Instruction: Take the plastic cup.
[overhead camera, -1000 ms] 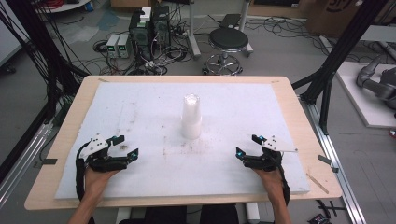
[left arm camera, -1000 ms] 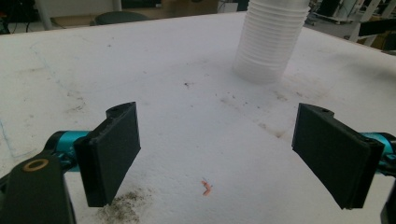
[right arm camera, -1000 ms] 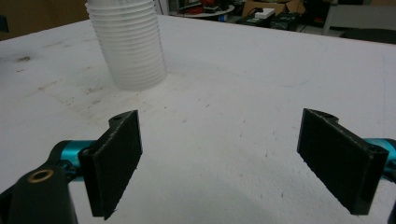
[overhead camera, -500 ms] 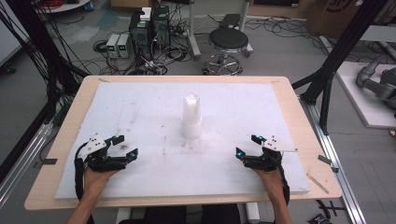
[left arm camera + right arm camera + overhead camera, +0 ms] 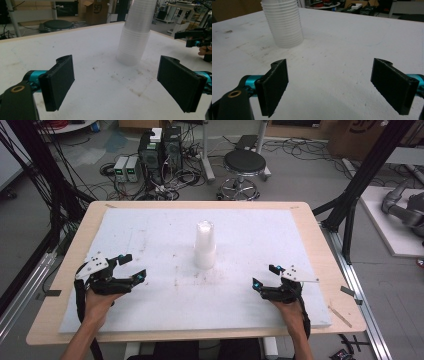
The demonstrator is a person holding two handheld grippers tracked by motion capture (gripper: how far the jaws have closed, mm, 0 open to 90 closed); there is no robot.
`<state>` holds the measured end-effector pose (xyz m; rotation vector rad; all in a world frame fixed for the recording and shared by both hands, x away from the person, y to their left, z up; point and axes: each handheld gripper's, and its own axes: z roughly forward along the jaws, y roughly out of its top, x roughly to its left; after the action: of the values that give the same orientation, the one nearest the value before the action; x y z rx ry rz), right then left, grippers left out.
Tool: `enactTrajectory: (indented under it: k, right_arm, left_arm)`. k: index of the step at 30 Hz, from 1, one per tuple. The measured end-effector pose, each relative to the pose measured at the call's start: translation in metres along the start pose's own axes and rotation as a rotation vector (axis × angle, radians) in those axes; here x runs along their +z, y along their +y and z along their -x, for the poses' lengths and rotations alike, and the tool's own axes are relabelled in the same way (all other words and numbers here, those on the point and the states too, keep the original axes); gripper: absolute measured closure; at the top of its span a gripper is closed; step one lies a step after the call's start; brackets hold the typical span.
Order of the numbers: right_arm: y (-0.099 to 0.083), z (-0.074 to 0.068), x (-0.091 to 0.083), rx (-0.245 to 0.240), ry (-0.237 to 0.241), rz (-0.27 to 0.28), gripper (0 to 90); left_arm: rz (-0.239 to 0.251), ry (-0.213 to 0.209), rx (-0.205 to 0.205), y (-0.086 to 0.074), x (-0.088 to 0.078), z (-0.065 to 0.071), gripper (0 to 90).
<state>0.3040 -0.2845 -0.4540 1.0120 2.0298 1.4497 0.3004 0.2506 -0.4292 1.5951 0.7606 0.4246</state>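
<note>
A stack of clear plastic cups [image 5: 205, 245] stands upside down near the middle of the white foam sheet [image 5: 250, 235]. My left gripper [image 5: 134, 266] rests low at the sheet's near left, open, nothing between its jaws. At the near right, my right gripper [image 5: 265, 276] is open and holds nothing. In the left gripper view the cup stack [image 5: 136, 32] rises ahead between the wide-apart jaws, and the other gripper [image 5: 192, 37] shows at far right. The right gripper view has the cup stack [image 5: 284, 23] ahead to the left, well beyond the jaws.
The foam sheet lies on a wooden table [image 5: 327, 255]. Beyond the far edge stand a black stool [image 5: 244, 165] and computer boxes with cables [image 5: 160, 150] on the floor. Black frame posts [image 5: 360, 185] rise at both sides of the table.
My left gripper has drifted slightly; the right gripper and the cup stack stay where they were.
</note>
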Motion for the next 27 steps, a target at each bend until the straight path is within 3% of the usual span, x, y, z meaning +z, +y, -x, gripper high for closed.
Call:
enactTrajectory:
  k: [2,4,5,7,8,16,27]
  right_arm:
    - [0.0,0.0,0.0,-0.001,0.002,-0.001,14.5]
    - [0.0,0.0,0.001,0.003,0.005,-0.007,14.5]
    - [0.0,0.001,0.001,0.0,0.005,-0.006,14.5]
    - [0.0,0.001,0.001,0.001,0.004,-0.007,14.5]
    - [0.0,0.001,0.001,0.003,0.004,-0.006,14.5]
    - [0.0,0.001,0.0,0.002,0.004,-0.002,14.5]
    - [0.0,0.001,0.0,0.012,0.009,0.0,14.5]
  left_arm:
    - [-0.005,-0.004,0.007,0.005,0.002,0.0,14.0]
    - [-0.019,-0.028,0.025,0.023,0.008,0.0,13.6]
    - [-0.019,-0.028,0.025,0.023,0.008,0.0,13.6]
    - [-0.03,-0.023,0.045,0.041,0.015,0.0,13.1]
    - [-0.03,-0.023,0.045,0.041,0.015,0.0,13.0]
    - [-0.039,-0.069,0.091,0.087,0.036,0.0,13.0]
    - [-0.065,-0.147,0.118,0.127,0.069,-0.001,13.0]
